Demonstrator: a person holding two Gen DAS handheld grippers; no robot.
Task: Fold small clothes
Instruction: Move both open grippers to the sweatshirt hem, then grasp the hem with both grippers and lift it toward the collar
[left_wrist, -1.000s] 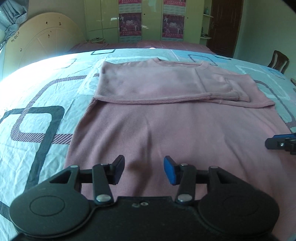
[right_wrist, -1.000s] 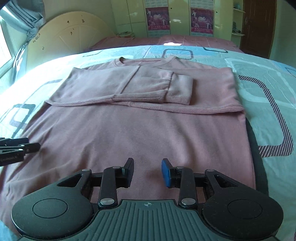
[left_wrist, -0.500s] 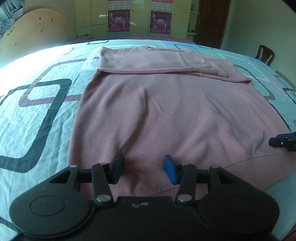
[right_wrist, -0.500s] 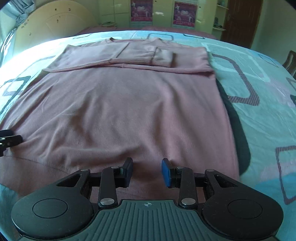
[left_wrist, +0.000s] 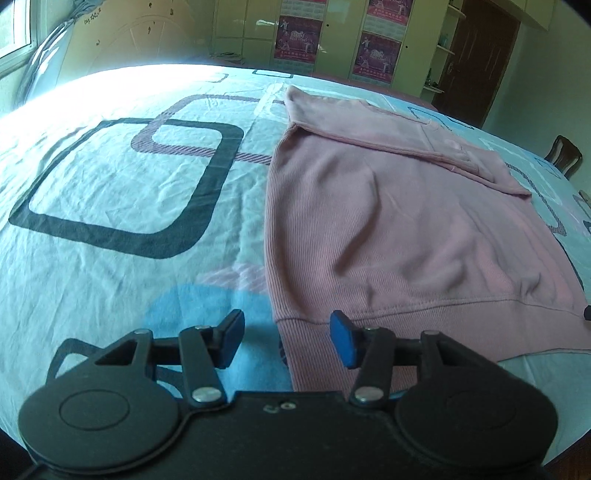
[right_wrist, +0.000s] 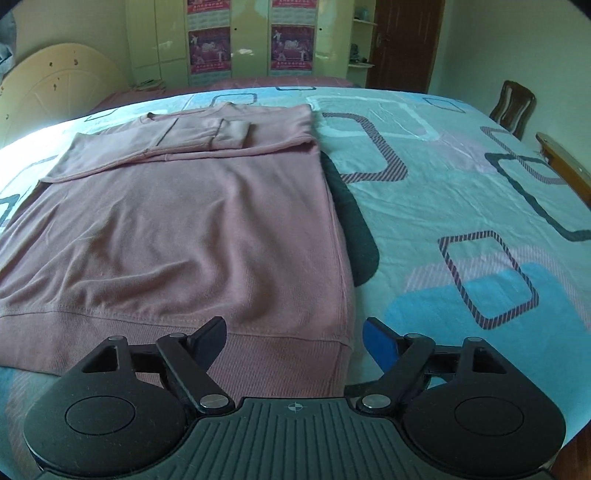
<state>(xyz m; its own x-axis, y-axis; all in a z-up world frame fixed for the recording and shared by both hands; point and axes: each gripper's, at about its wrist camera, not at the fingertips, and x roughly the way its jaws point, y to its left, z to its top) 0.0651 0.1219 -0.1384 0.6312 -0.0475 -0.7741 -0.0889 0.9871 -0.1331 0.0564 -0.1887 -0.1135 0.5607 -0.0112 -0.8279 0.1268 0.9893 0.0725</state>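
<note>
At the near hem we find the pink sweater (right_wrist: 192, 236) soft and limp; left gripper (left_wrist: 284, 341) released, right gripper (right_wrist: 295, 339) opening, each astride a ribbed corner worth pinching.

Sweater (right_wrist: 177, 236) lay on bed (right_wrist: 461, 206), sleeves folded across its far end, chair (right_wrist: 513, 107) upper right, wardrobe (right_wrist: 251, 40) behind.

The pink sweatshirt (right_wrist: 177, 236) runs off the right wrist view's left edge; the left wrist view is motion-blurred.
</note>
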